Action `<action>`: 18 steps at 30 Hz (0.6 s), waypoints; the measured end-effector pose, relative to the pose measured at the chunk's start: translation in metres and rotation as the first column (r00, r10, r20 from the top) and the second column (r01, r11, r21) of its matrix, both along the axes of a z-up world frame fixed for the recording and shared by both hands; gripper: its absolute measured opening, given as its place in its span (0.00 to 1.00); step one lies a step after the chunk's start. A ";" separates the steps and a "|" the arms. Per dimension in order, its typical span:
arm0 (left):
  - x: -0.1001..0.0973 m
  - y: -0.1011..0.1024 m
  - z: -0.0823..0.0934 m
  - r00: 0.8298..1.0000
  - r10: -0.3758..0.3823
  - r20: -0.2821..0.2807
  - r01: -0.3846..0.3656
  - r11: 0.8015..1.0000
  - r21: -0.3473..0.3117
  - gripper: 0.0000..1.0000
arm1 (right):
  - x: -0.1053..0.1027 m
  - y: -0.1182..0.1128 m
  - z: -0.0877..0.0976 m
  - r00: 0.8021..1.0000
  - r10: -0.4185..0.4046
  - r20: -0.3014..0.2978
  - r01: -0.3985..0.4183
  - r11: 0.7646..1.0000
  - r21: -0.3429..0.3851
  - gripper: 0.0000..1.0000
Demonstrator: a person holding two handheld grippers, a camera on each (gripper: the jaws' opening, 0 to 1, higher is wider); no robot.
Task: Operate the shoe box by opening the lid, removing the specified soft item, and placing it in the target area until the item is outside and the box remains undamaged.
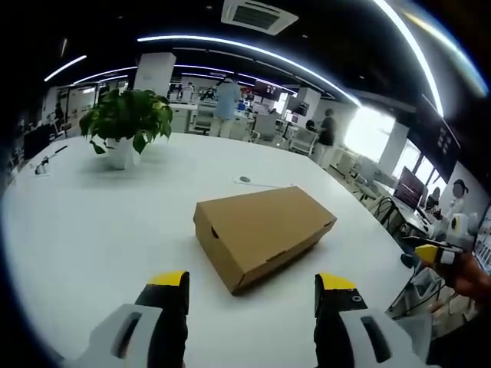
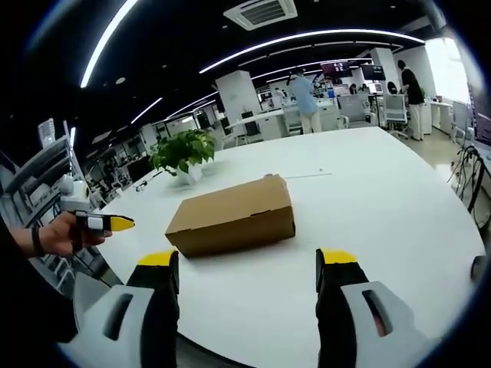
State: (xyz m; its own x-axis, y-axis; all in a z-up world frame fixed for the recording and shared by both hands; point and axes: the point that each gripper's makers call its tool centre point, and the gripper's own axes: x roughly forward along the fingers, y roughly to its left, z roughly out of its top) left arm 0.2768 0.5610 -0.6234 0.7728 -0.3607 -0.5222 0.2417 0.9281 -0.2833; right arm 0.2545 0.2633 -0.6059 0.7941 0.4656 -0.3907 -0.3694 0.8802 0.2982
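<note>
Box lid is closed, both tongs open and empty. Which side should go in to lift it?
Probably left. The left tongs sit straight before the shoe box, close to its near corner. The right tongs face it from farther back across the table.

Each tool [image 1: 252,295] [image 2: 245,268] has black jaws, yellow tips, grey housings; dark wristband [image 2: 36,240]

My left gripper [image 1: 252,287] hovers with jaws apart before a closed cardboard box [image 1: 262,231] mid-table [image 1: 92,230]; a potted plant [image 1: 126,123] stands near the far edge.
</note>
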 end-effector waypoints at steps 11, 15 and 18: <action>0.000 -0.001 0.000 1.000 -0.004 -0.001 0.004 1.000 -0.002 0.68 | -0.002 -0.001 0.000 1.000 -0.002 0.000 0.002 1.000 -0.001 0.69; 0.000 -0.002 0.000 1.000 -0.006 0.001 0.006 1.000 -0.004 0.68 | -0.002 -0.001 0.001 1.000 -0.003 0.002 0.003 1.000 -0.003 0.69; 0.000 -0.002 0.000 1.000 -0.007 0.001 0.007 1.000 -0.002 0.68 | -0.002 -0.001 0.001 1.000 -0.004 0.002 0.004 1.000 -0.003 0.69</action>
